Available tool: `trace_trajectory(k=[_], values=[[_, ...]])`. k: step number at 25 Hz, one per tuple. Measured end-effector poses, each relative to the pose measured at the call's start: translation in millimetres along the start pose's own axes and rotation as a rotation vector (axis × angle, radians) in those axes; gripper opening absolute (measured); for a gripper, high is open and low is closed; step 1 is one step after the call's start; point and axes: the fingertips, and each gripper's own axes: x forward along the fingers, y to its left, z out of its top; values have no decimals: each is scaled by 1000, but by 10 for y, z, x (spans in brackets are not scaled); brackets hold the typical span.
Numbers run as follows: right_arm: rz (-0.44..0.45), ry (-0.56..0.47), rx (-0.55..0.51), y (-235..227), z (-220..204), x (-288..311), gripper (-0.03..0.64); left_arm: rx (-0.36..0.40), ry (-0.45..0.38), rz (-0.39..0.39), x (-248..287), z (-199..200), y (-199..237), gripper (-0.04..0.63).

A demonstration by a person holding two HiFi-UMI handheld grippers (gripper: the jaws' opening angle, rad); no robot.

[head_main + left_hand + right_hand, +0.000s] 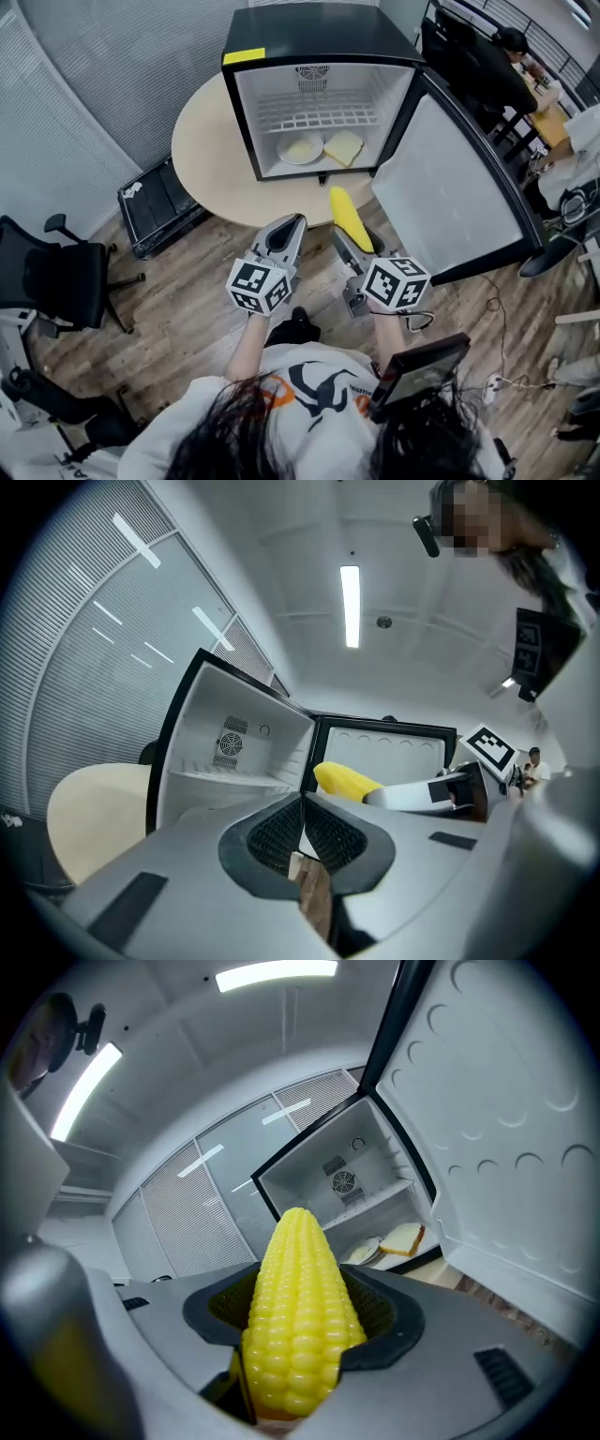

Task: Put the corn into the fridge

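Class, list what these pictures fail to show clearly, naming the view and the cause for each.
1. Base of the corn: right gripper view, sunk inside the right claw gripping it.
2. Floor of the fridge: left gripper view, blocked by the shut left claw.
3. Food on the plate: head view, too small to name.

A round beige table [202, 150] stands on a wood-plank floor [187, 309] at the centre of the head view, with a black office chair [56, 272] at the left edge and a black case [159, 202] on the floor just beside the table. Grey slatted blinds [84, 84] fill the upper left; a seated person [492, 66] is at a desk [551, 114] in the upper right. In the left gripper view a strip light [350, 607] glows at top centre — on a white ceiling [281, 564]
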Motion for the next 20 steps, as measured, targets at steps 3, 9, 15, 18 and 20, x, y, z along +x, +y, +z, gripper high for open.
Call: trace_trajectory(k=[3, 9, 15, 18, 20], values=[[-17, -3, -1, -97, 99, 144, 258, -10, 4, -17, 160, -2, 94, 9], [-35, 1, 0, -214, 194, 431, 258, -11, 19, -14, 297, -21, 349, 9], [-35, 17, 0, -242, 235, 629, 258, -30, 44, 13, 283, -104, 553, 9], [-29, 26, -3, -236, 252, 704, 258, -36, 50, 26, 253, -120, 617, 9], [-27, 29, -7, -237, 283, 749, 258, -38, 51, 33, 241, -119, 642, 9]])
